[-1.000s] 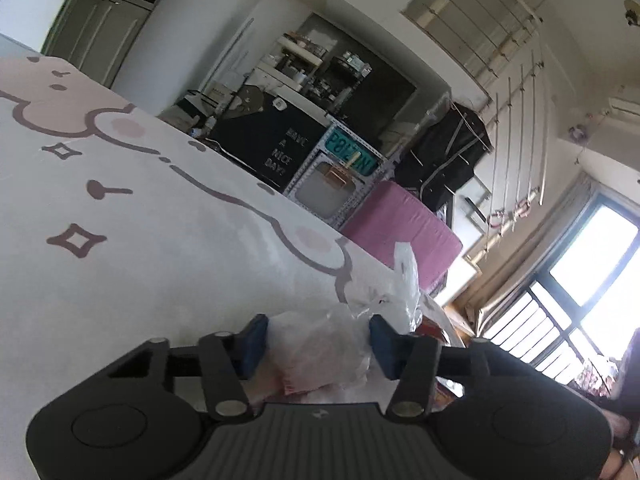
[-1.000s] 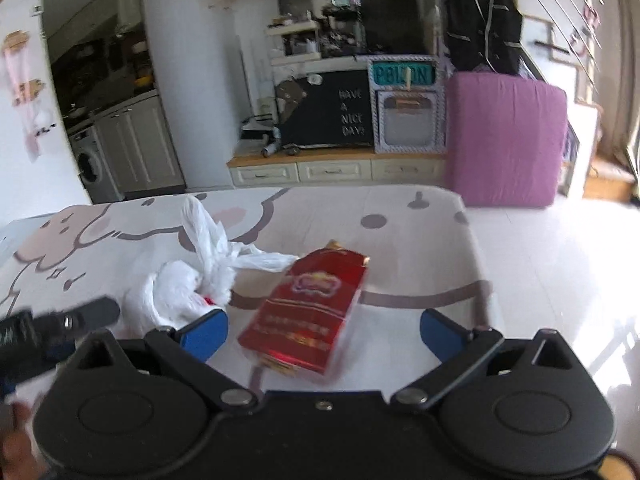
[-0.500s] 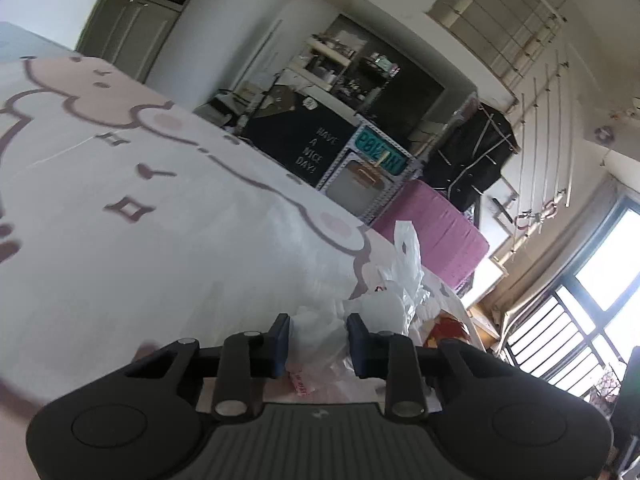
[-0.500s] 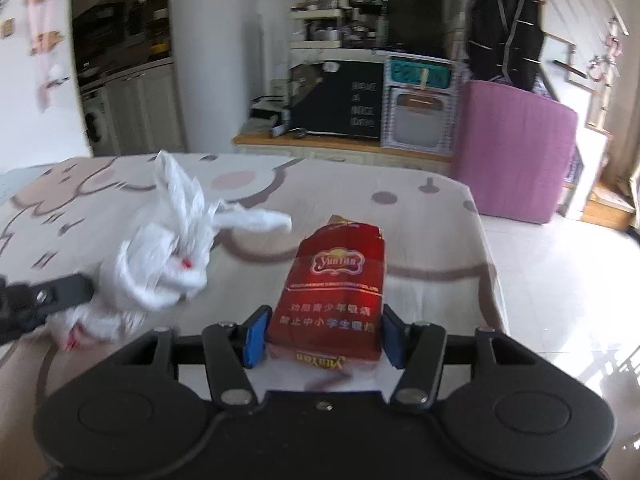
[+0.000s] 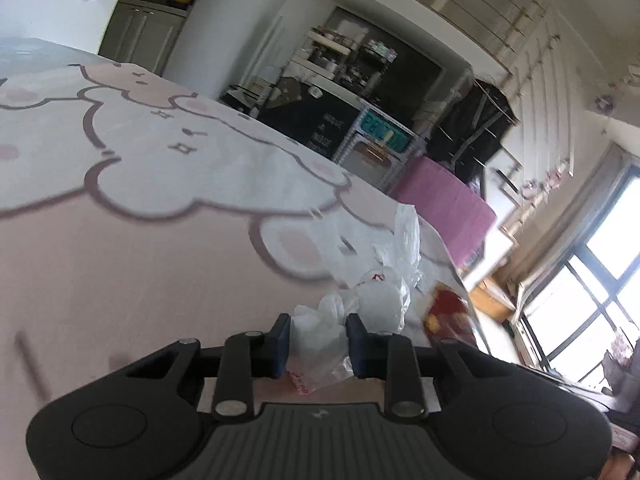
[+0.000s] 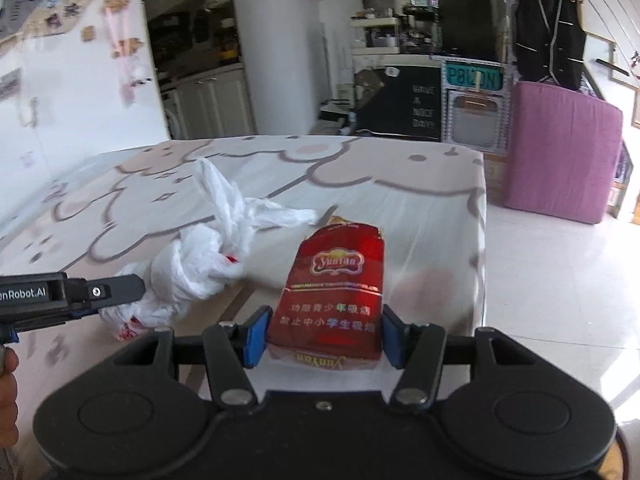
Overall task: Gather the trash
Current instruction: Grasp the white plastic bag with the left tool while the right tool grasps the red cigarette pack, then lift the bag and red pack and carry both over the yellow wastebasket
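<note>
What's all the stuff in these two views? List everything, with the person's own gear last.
plastic bag: one, white, crumpled on the bed, left of the pack
cigarette pack: one, red, near the bed's edge
bed cover: one, pink-and-white cartoon print
mattress: one, purple, upright beyond the bed
chalkboard: one, black, far wall
left claw: shut on the plastic bag
right claw: shut on the cigarette pack

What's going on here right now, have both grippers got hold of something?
Yes. A person is collecting trash off the cartoon-print tablecloth with two handheld grippers. The left gripper is shut on the crumpled white plastic bag; the right gripper is clamped on the near end of the red cigarette pack. Both sets of jaws have just closed on their items. No bin is in view.
</note>
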{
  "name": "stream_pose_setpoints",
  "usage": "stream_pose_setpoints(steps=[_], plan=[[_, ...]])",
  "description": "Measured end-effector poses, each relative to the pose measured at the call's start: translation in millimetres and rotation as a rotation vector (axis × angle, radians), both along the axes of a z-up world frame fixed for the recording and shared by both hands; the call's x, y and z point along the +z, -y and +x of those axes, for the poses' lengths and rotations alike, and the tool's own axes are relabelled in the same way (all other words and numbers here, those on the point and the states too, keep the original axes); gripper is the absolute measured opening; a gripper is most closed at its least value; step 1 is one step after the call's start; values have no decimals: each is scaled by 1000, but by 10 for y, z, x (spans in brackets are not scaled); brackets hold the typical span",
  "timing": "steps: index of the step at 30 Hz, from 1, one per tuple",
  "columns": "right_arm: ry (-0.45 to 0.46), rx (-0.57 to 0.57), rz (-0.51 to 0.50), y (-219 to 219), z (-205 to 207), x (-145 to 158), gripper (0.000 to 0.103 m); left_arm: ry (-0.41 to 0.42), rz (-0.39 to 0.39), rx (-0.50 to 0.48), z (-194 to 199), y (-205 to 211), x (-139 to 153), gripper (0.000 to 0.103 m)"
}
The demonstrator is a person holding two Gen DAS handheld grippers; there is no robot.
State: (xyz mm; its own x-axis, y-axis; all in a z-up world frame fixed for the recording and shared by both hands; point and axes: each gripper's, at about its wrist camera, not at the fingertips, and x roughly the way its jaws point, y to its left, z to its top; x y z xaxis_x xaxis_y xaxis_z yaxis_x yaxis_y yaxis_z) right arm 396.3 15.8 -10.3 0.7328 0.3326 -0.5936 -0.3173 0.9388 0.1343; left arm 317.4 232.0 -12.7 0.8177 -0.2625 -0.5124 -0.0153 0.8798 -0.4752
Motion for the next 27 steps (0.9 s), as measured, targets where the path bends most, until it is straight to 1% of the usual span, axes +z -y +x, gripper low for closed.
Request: stream_pose_setpoints(steps=[2,5,6,8,10,11,12,13,18,21,22,23,24,25,27], plan=[[-1,22,15,41,-172,-28,57,-3,12,-32,-194,102,19,31],[3,46,29,127,-396,-43,57,-9,53,-99,-429,298,30,33],[8,52,31,155,-477,-42,57,-6,77,-117,-492,368,44,37],[18,63,29,238,-630,-42,57,9,123,-143,-545,484,69,45],[18,68,38,306,-759,-43,57,32,180,-143,-532,563,87,66],[18,68,46,344,-821,-47,57,45,198,-141,-502,580,93,71],[18,70,55,375,-870,-46,57,54,210,-150,-463,597,93,78],[20,73,61,398,-922,-49,57,57,222,-169,-400,615,88,80],[31,89,80,462,-1085,-109,57,41,248,-260,-183,736,58,80],[45,89,86,474,-1129,-129,57,12,241,-260,-128,788,14,77],[45,90,89,487,-1133,-134,57,6,227,-249,-129,780,-6,70],[46,90,91,490,-1139,-136,57,0,199,-234,-132,767,-31,64],[46,90,92,493,-1141,-135,57,-3,168,-226,-135,756,-52,56],[47,90,93,491,-1155,-141,57,-4,151,-218,-149,755,-66,51],[51,91,88,495,-1182,-141,57,8,160,-198,-215,798,-68,46]])
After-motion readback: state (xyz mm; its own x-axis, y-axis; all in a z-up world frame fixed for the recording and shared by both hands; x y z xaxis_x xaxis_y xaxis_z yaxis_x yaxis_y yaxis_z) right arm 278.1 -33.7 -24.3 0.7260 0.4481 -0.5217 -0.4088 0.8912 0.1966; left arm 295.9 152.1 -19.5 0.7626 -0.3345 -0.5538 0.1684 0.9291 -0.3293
